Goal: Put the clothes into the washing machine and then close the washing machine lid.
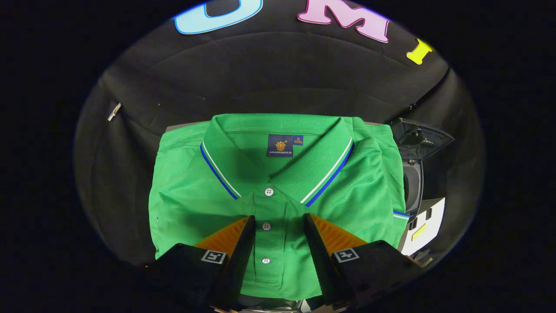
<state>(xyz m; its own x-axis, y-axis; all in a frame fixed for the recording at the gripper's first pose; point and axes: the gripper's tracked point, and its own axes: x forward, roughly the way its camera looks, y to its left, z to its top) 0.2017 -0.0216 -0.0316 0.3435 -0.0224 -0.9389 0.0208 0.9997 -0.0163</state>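
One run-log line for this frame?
phase: approach | gripper: open, over shirt placket | shirt: folded, not gripped | washer: beside shirt, lid open

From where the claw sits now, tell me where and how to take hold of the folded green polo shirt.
Grip the button placket of the folded green polo shirt, coming straight down from above. The shirt lies flat, collar away, so only a pinched-up fold gives purchase. The open claw already has a finger on each side of the placket; I would lower it, then close to bunch the cloth. The washing machine stands open beside it.
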